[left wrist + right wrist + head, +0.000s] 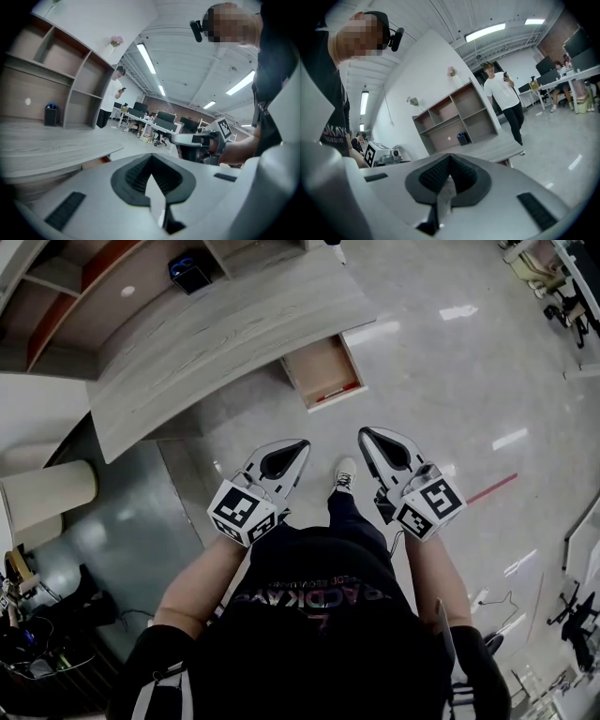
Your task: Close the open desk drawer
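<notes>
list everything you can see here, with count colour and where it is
desk: one, pale wood grain, upper left of head view
drawer: one, brown inside, open, jutting from the desk's right end
shelf unit: one, brown and white, behind the desk
small box: one, black and blue, by the shelf unit
standing person: one, white shirt, beyond the desk
floor tape: one, red, right of the grippers
shoe: one, white, between the grippers
left hand-held gripper: one, pale grey, shut, empty
right hand-held gripper: one, pale grey, shut, empty
</notes>
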### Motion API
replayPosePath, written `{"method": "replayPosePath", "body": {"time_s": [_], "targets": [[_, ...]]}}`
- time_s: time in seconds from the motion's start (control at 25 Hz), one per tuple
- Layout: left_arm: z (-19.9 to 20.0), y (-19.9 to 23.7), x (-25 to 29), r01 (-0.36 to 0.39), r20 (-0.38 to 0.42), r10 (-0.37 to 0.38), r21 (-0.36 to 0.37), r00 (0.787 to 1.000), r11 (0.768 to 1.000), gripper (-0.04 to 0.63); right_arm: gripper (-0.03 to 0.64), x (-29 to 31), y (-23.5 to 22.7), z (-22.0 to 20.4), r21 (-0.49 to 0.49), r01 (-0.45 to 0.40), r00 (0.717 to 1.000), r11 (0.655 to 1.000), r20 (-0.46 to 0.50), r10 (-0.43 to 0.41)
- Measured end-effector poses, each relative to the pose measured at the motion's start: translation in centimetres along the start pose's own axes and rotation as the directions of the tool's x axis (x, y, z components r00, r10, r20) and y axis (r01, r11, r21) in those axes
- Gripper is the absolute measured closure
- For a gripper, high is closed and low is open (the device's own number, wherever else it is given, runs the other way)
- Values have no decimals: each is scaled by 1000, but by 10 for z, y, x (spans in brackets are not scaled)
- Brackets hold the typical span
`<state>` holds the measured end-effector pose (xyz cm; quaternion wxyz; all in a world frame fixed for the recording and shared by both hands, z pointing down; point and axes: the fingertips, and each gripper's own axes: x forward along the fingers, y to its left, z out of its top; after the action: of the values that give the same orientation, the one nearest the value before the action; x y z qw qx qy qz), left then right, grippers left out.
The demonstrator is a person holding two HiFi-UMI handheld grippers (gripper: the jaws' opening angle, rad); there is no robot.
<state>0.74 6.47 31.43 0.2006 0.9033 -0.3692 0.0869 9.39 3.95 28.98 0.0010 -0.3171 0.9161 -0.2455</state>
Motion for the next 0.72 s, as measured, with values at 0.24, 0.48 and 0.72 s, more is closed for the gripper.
{"method": "replayPosePath", "body": {"time_s": [0.24, 0.48, 0.72], "targets": [[-2, 13, 23, -115, 20, 115, 5, 993, 993, 586, 600, 3, -34, -4, 13, -56, 997, 998, -55, 57], [-13, 21, 28, -210, 14, 210, -12, 977, 978, 586, 600, 11, -60, -17, 28, -96, 988, 995, -115, 98], [-46, 44, 25, -226, -33, 225, -25, 974, 974, 586, 600, 36, -80, -45, 70, -49, 989, 996, -139, 58]]}}
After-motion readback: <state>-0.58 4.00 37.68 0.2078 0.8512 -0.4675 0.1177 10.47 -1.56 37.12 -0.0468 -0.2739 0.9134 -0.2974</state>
